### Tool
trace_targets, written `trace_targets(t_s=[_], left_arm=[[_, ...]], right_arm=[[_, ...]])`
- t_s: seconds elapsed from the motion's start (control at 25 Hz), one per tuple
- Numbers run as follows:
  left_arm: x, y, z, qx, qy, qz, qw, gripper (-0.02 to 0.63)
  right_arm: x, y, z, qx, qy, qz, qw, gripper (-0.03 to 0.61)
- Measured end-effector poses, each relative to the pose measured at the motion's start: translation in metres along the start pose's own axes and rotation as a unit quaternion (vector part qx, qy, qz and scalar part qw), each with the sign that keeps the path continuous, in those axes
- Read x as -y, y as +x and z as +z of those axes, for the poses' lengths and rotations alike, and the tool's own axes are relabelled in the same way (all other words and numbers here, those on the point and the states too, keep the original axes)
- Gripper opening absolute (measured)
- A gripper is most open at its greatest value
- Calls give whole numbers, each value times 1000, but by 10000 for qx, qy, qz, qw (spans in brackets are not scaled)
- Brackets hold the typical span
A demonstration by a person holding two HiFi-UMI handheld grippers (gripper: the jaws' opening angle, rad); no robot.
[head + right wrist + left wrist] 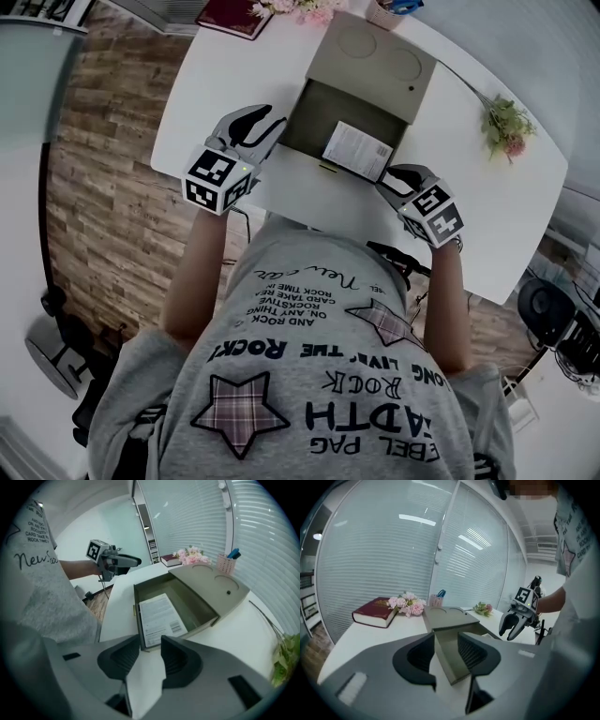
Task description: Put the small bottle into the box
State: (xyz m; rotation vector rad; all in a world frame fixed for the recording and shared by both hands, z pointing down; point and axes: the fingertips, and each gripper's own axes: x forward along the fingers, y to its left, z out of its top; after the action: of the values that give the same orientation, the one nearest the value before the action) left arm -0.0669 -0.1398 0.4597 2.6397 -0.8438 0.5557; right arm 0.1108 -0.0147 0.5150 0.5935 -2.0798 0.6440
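Observation:
An open grey-green box (302,105) stands on the white table (487,211), its lid (375,52) folded back. A white printed packet (358,150) lies inside it. No small bottle shows in any view. My left gripper (265,131) hovers at the box's left near corner, open, with only the box wall (452,670) seen through the gap. My right gripper (398,178) is at the box's right near corner, open and holding nothing; in its own view the packet (159,618) and box rim (136,609) lie just ahead.
A red book (375,611) and pink flowers (408,604) sit at the table's far side with a pink pen cup (226,563). A flower sprig (506,127) lies to the right. The table's near edge is against the person's body.

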Motion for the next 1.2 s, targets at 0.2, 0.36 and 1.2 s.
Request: trace_targets(t_s=[0.2,0.36,1.2], left_arm=[[-6,-1,-20,-360,-2,-332,9988,196],[-3,-1,-35,-714,526,-523,9947,240],[30,12,-88,-1424,894,-1747,9702,302]], right_arm=[[-9,8,-8,-198,23,135,9997,158],[-10,9,-10,-233,-2,89,9997,167],[-16,21,-26,-410,694,-64,9967,175]])
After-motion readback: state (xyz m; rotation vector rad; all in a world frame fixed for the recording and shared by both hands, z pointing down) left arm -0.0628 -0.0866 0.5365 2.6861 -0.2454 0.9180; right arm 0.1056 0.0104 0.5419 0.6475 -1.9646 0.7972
